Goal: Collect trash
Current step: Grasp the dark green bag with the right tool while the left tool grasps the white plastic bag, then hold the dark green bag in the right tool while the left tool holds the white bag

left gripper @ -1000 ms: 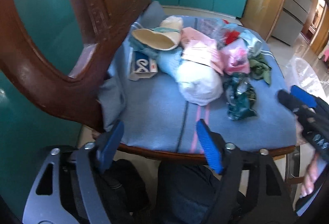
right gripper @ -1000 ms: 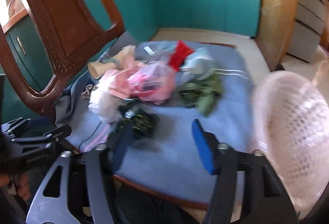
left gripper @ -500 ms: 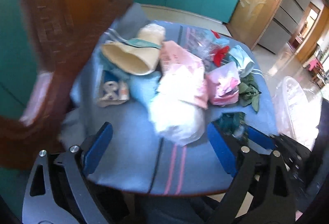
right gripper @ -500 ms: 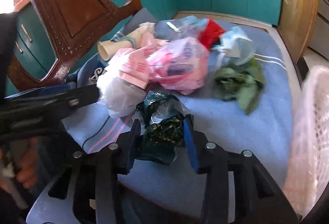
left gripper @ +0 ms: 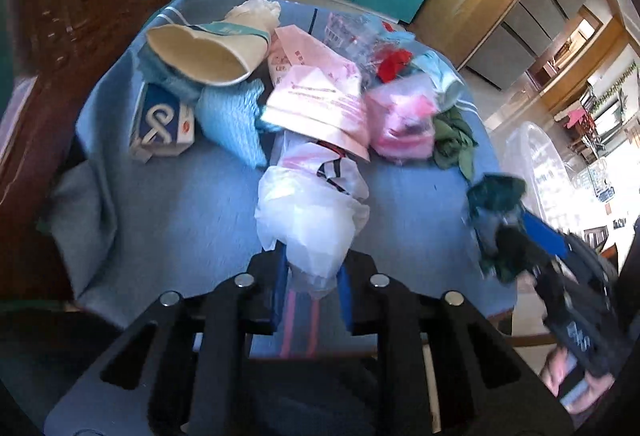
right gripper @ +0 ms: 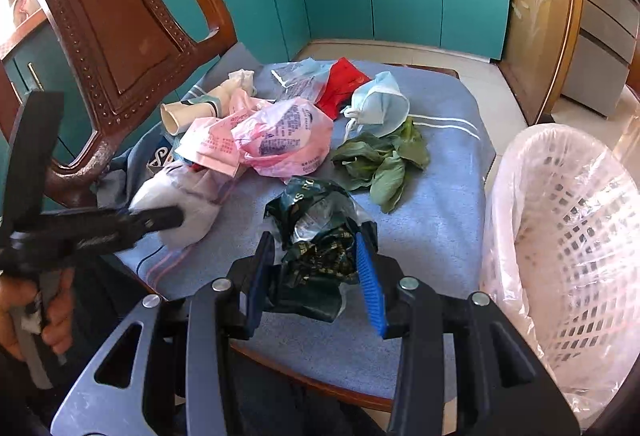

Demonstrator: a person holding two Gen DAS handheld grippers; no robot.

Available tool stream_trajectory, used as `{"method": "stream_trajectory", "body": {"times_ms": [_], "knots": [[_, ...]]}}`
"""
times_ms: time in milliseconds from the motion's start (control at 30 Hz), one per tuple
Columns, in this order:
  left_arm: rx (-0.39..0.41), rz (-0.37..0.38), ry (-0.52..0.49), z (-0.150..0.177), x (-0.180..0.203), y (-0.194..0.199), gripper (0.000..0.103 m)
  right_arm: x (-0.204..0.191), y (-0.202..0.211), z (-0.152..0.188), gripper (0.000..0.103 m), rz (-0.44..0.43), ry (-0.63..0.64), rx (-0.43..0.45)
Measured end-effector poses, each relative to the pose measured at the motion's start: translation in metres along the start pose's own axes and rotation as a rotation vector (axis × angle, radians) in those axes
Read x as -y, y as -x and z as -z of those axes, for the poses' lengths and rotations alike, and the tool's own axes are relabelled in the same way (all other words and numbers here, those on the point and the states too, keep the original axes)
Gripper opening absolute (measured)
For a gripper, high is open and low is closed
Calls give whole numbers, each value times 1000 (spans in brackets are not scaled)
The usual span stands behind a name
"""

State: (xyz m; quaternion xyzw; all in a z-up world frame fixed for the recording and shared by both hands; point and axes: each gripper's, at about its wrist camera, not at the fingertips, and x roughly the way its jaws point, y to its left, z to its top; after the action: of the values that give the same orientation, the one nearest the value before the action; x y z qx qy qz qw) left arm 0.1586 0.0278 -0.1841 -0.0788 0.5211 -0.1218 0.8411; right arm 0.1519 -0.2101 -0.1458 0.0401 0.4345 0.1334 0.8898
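1. The left gripper (left gripper: 311,286), jaws just closing, pinches the white bag (left gripper: 310,214) at the near edge of the blue cloth (right gripper: 436,224); thin film could slip.
2. The right gripper (right gripper: 316,272) clamps the dark green wrapper (right gripper: 316,232) (loosely bunched), which might shed before the lined basket (right gripper: 560,236).

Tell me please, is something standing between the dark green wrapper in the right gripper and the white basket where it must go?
Nothing visible does. The right gripper is shut on the dark green wrapper at the chair's near edge, and the lined white basket stands open just beside it. The leaves lie farther back, off that path.
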Motion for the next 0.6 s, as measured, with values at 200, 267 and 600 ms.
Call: {"method": "stream_trajectory", "body": {"times_ms": [200,267,600], "knots": [[4,-55,-23,12,-1,11,36,-5,-1,3,42,18,16,-16],[2,-69,-21,11,-5,11,59,-6,-5,4,42,23,19,-25],[54,-134,-66,-7,5,3,79,-10,-35,-1,64,85,26,-59]]}}
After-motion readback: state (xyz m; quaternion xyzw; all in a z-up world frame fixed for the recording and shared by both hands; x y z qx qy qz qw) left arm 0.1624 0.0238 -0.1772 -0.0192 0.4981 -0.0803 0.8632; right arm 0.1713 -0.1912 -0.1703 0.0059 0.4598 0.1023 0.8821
